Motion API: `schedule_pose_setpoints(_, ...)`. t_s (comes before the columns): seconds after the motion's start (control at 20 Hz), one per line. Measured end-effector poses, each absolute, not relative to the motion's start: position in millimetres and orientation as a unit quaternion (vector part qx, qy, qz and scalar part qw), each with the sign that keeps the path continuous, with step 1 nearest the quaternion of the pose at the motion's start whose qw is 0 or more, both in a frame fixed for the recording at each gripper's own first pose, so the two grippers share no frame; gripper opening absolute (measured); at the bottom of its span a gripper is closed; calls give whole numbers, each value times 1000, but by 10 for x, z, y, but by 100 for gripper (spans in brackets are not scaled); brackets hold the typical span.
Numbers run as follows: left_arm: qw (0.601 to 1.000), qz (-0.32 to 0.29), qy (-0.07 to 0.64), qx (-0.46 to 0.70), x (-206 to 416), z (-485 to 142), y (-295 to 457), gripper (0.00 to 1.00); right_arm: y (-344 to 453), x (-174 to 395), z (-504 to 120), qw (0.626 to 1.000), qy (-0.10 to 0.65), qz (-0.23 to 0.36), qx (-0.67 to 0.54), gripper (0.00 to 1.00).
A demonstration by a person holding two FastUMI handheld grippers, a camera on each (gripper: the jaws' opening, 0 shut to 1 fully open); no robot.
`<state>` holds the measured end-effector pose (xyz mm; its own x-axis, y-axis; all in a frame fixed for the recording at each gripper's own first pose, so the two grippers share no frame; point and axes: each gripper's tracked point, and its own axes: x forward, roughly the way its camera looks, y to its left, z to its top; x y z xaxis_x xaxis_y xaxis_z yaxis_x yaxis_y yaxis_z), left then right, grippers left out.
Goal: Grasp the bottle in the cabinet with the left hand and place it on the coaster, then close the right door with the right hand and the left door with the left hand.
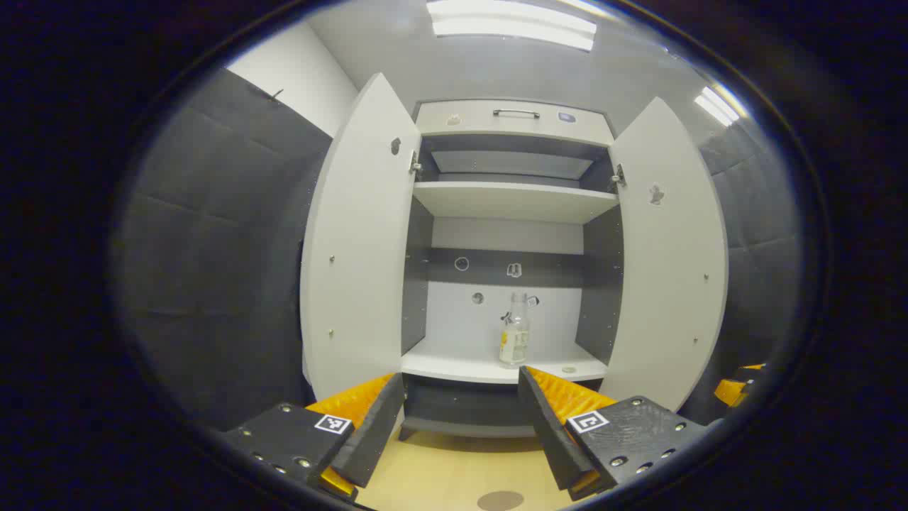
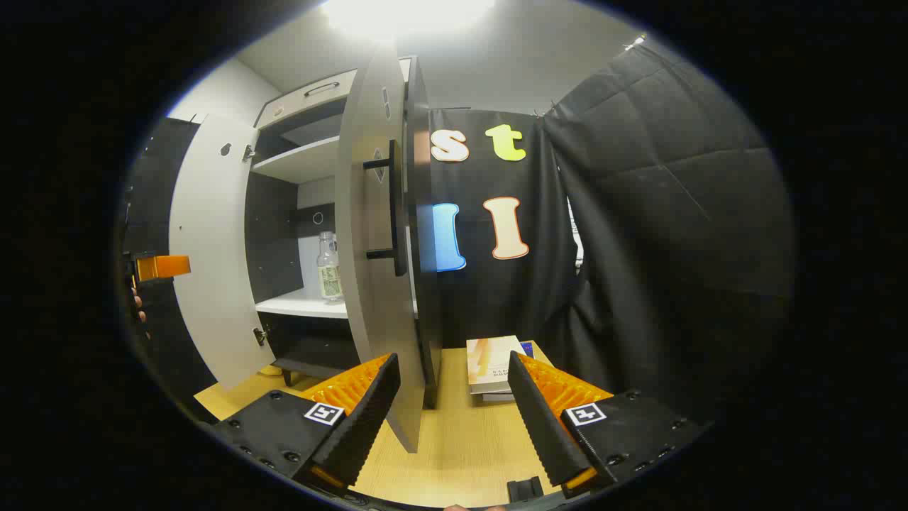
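Clear glass, the bottle (image 1: 514, 332) stood upright on the cabinet's lower shelf (image 1: 454, 365), both doors open. The left gripper (image 1: 454, 419) faced it, fingers spread and empty; the right gripper (image 2: 454, 419) waited open. Reaching was under way; next, advance and straddle the bottle.

Your left gripper (image 1: 457, 426) is wide open, one finger at about 7 o'clock and the other at about 5 o'clock in the left gripper view, and they hold nothing. Your right gripper (image 2: 454, 419) is also spread apart and free. In the right gripper view the left gripper appears at 9 o'clock, with your fingers (image 2: 137, 304) behind it.
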<state>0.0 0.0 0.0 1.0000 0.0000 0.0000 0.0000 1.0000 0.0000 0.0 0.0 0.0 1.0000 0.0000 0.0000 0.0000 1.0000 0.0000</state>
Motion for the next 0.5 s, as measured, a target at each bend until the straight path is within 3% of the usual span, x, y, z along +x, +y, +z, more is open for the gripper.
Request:
schedule_pose_setpoints(0.35,999,-31,15,13,307,-153,308,99,272,-11,204,998,-16,-60,3,99)
schedule_pose_setpoints(0.4,999,-37,18,19,344,-180,350,94,334,-14,198,998,-15,-65,1,96)
schedule_pose_setpoints(0.5,998,-47,32,21,414,-291,399,94,435,-12,218,997,-14,-79,-4,96)
